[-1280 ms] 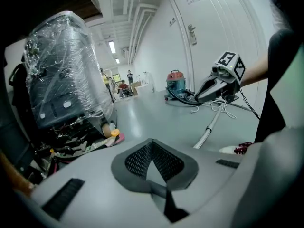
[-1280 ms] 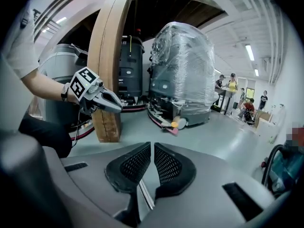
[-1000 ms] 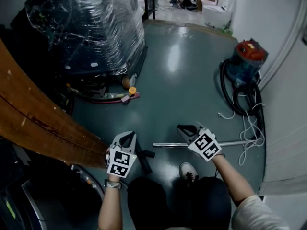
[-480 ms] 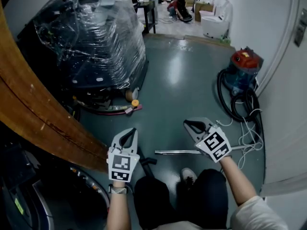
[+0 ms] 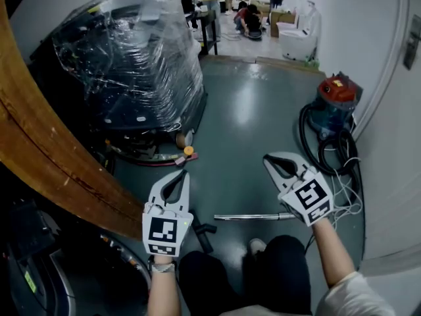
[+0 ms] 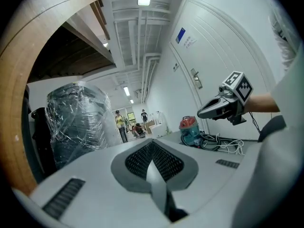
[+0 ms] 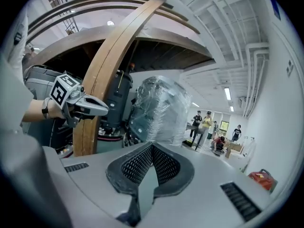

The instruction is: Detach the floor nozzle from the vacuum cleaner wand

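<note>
While lying flat on the glossy grey-green floor (image 5: 250, 110) just ahead of the person's dark-trousered legs (image 5: 276, 268), reading as light, rigid and slick all along the slim silver metal vacuum cleaner wand (image 5: 253, 216), so probably rolling or slipping under a loose pinch. Judging the black plastic floor nozzle (image 5: 202, 234), sitting just beside the wand's left end and seemingly already parted from it, though too small to be sure, as light, hard and chunkier, offering a surer hold at its neck. Favouring a pinch on the tube close to its joint end and another on the nozzle's neck, pulling straight along the tube rather than bending it. Holding the left hand-held gripper (image 5: 181, 174) well above the nozzle, pointing forward and about level, jaws pressed together on nothing. Carrying the right hand-held gripper (image 5: 267, 157) likewise high over the wand's right part, nosing slightly downward, jaws closed and empty. Standing well apart from both, over to the right: red-lidded teal canister vacuum cleaner (image 5: 335, 97), trailing a looped black hose (image 5: 322, 147).
</note>
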`<move>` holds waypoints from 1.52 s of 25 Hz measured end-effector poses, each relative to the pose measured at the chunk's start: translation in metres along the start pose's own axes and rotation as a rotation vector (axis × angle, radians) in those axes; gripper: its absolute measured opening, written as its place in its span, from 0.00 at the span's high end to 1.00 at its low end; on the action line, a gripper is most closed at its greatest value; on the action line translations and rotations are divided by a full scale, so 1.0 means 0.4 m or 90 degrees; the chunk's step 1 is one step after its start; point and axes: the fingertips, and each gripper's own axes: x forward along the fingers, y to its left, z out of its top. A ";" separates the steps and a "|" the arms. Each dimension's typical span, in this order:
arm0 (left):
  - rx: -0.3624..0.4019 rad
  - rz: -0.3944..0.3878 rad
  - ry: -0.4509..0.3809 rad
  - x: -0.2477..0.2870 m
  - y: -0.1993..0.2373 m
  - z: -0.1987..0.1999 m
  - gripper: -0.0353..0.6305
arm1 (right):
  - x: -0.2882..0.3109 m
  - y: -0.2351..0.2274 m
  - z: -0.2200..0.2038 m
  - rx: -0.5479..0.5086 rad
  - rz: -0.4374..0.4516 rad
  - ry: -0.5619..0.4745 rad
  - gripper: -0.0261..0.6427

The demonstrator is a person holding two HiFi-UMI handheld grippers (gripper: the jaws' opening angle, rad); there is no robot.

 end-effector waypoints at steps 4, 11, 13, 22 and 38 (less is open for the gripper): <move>-0.003 0.004 -0.017 0.011 0.011 0.049 0.94 | -0.009 -0.022 0.053 -0.006 -0.006 -0.020 0.92; 0.006 -0.005 -0.031 0.028 -0.011 0.078 0.94 | -0.033 -0.033 0.078 -0.019 -0.012 -0.026 0.92; 0.006 -0.009 -0.028 0.029 -0.017 0.075 0.94 | -0.038 -0.035 0.076 -0.014 -0.016 -0.026 0.92; 0.022 -0.006 -0.016 0.070 -0.001 0.072 0.94 | -0.007 -0.058 0.078 -0.021 -0.007 -0.013 0.92; 0.027 -0.019 -0.034 0.084 -0.026 0.084 0.94 | 0.007 -0.049 0.067 -0.032 -0.018 -0.009 0.92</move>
